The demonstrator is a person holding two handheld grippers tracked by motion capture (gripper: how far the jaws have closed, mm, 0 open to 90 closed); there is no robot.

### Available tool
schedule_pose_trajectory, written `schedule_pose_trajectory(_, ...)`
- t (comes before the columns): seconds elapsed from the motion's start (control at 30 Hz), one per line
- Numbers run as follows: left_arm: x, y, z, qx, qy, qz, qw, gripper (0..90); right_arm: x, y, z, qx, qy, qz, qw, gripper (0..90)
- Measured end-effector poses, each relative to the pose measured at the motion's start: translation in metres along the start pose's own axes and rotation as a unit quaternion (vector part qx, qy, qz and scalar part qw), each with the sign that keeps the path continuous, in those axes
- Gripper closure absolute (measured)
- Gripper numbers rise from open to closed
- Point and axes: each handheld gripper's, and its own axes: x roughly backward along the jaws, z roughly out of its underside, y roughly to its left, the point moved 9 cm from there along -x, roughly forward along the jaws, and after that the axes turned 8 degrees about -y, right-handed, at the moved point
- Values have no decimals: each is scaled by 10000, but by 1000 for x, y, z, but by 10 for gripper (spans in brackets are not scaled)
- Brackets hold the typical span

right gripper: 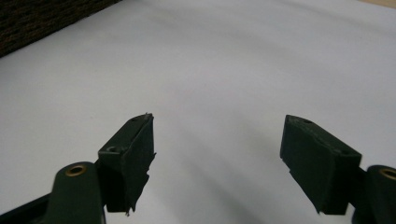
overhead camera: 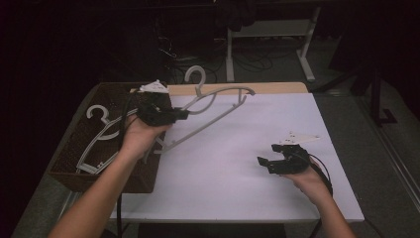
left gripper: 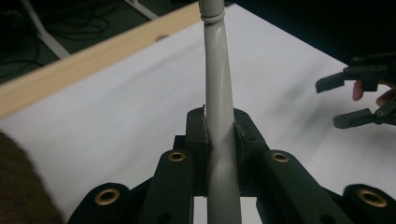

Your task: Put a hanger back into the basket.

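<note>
A grey plastic hanger point(overhead camera: 208, 124) hangs in the air above the white table point(overhead camera: 237, 188), its hook pointing up at the far edge. My left gripper point(overhead camera: 183, 114) is shut on one arm of it, near the basket's right side. In the left gripper view the hanger's grey bar point(left gripper: 215, 70) runs up between the pressed pads of the left gripper point(left gripper: 219, 126). My right gripper point(overhead camera: 265, 163) is low over the table's right part, open, with nothing between its jaws. The right gripper point(right gripper: 217, 154) looks along the bare table point(right gripper: 210, 56), and it also appears open as the right gripper point(left gripper: 341, 102) farther off.
A dark woven basket point(overhead camera: 69, 153) stands at the table's left edge with more pale hangers point(overhead camera: 99, 129) in it; its wall point(right gripper: 42, 18) is seen top left. A wooden strip point(overhead camera: 277, 88) lines the far edge. Beyond stand a white desk frame point(overhead camera: 307, 49) and cables.
</note>
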Motion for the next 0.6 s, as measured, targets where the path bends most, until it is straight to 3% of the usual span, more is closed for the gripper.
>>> schedule_pose_trajectory(0.23, 52, 37, -7, 40, -170, -212, 9996, 796, 6, 1, 5, -1, -24, 35, 10000, 189)
schedule_pose_trajectory(0.6, 121, 100, 19, 76, -148, -707, 9974, 796, 8, -1, 8, -12, -56, 10, 10000, 144)
